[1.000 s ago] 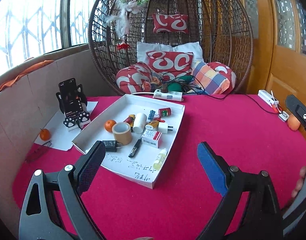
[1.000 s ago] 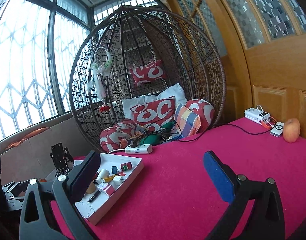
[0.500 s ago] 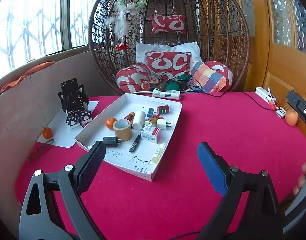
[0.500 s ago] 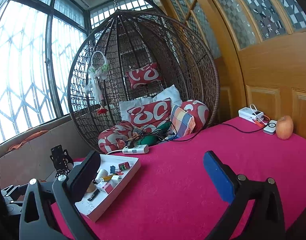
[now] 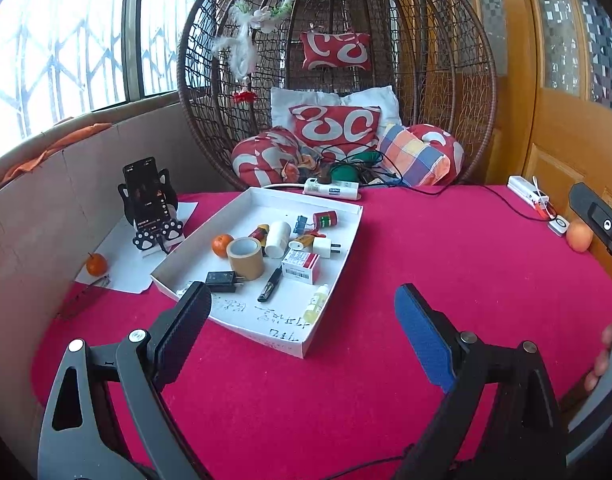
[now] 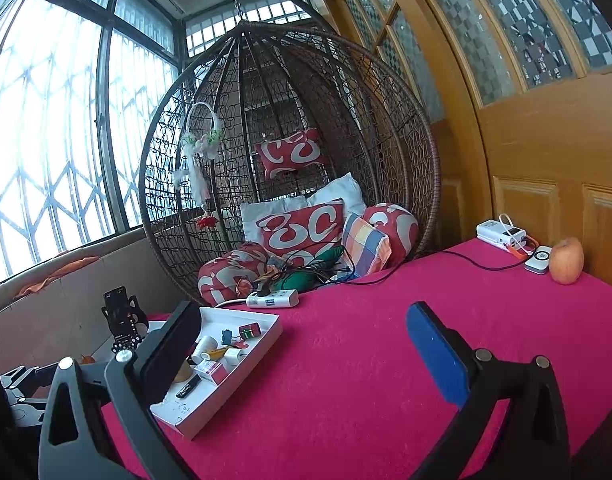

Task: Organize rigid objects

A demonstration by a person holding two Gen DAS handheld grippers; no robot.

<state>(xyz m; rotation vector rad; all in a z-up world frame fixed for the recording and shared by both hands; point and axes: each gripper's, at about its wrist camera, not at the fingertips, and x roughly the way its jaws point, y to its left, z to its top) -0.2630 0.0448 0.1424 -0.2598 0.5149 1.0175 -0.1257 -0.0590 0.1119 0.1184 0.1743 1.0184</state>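
White tray [image 5: 306, 344]: handwritten dark characters on floor, upside down, illegible.

The left gripper [image 5: 302, 332] is held level, its two fingers spread wide with nothing gripped between them. The right gripper [image 6: 302, 348] is likewise carried with fingers parted and bare (one pad [image 6: 437, 356] blue, the other dark), pointed forward and slightly upward.

A sunlit room with tall grated windows [image 6: 46, 140] on the left and a wooden door [image 6: 545, 160] with patterned glass panes on the right. Between them hangs a wicker egg chair [image 6: 290, 168] holding red-and-white cushions [image 5: 333, 128]. A red cloth-covered table [image 5: 425, 260] fills the foreground.
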